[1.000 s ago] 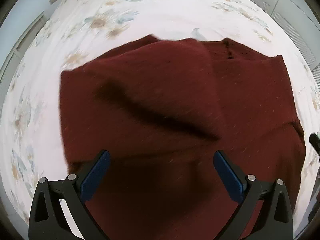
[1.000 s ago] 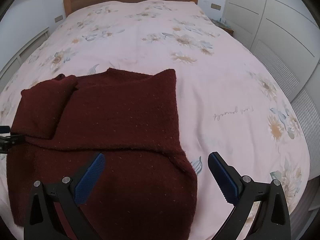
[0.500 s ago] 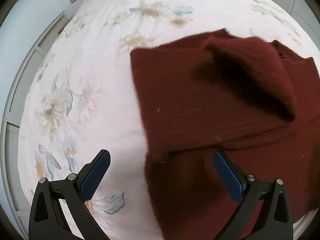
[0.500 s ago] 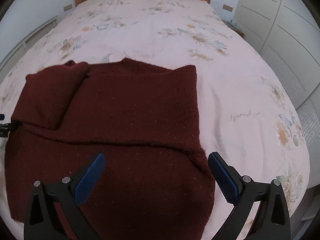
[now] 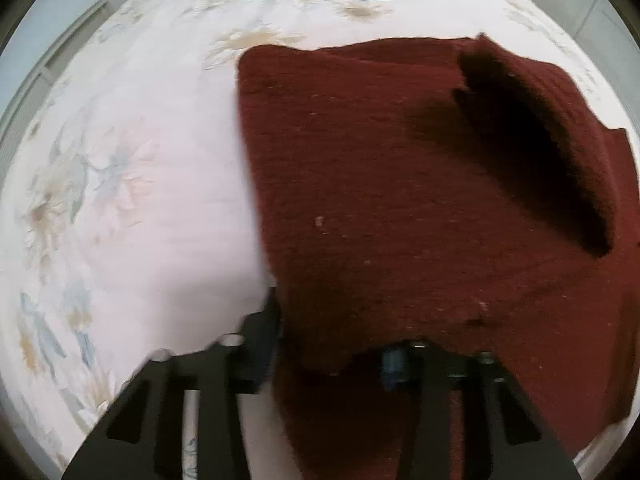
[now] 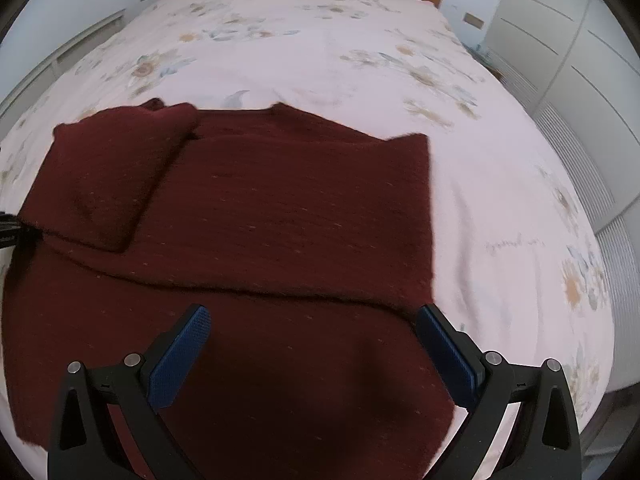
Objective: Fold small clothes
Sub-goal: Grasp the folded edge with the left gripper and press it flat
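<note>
Already the left gripper (image 5: pixel 332 344) pinched the maroon sweater's (image 6: pixel 280 216) left edge, cloth between its fingers; the right gripper (image 6: pixel 312 344) hung spread over the near right corner, the garment lying crosswise on the bed (image 6: pixel 320 40).

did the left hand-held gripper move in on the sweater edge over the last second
Yes. The left hand-held gripper went from open above the sweater to closed on its left edge beside the floral bedsheet.

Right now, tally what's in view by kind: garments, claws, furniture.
Garments: 1, dark red sweater
Claws: 2, left claw, right claw
Furniture: 2, bed, wardrobe
Total: 5
</note>
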The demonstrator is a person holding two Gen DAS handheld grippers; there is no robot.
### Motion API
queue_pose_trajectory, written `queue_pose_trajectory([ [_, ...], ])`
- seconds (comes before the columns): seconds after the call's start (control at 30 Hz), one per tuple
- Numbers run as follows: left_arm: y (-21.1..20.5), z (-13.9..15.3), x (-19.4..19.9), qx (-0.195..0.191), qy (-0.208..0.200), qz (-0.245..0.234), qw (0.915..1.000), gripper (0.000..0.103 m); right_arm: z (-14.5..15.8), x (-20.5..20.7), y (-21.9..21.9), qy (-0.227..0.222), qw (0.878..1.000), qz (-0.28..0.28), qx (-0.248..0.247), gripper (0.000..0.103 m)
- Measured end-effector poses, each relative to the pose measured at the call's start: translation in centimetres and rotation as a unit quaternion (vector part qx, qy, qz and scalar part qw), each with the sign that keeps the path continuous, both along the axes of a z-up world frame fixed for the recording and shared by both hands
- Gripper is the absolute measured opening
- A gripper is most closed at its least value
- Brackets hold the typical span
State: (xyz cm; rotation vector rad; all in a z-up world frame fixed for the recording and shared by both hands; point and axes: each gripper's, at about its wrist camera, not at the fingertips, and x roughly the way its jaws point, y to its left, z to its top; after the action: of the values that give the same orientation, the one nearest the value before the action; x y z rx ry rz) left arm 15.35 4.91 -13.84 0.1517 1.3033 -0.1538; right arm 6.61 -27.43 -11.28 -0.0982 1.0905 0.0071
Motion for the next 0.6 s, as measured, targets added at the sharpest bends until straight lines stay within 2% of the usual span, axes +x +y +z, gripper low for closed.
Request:
queue_pose_trajectory([
  [0.07, -0.4, -0.1, 0.3, 0.010, -0.011, -0.006, 0.9999, 0.016, 0.2, 0.3, 1.1, -0.003, 1.000, 0.011, -0.003, 0.102],
  [0.17, 0.0, 0.1, 0.1, -0.002, -0.017, -0.005, 0.9998, 0.013, 0.9, 1.1, 2.8, -0.013, 1.000, 0.028, -0.005, 0.102],
  [0.37, 2.0, 0.4, -0.3, -0.038, -0.023, 0.018, 0.9989, 0.012, 2.6, 3.0, 6.7, -0.036, 0.997, 0.064, 0.012, 0.102],
  [0.43, 3.7, 0.3, -1.6, -0.044, -0.021, 0.021, 0.9986, 0.012, 3.0, 3.7, 8.5, -0.040, 0.995, 0.085, 0.011, 0.102],
  [0.6, 4.3, 0.0, -1.7, -0.056, -0.021, 0.028, 0.9978, 0.012, 3.8, 5.6, 14.2, -0.053, 0.987, 0.149, 0.001, 0.102],
])
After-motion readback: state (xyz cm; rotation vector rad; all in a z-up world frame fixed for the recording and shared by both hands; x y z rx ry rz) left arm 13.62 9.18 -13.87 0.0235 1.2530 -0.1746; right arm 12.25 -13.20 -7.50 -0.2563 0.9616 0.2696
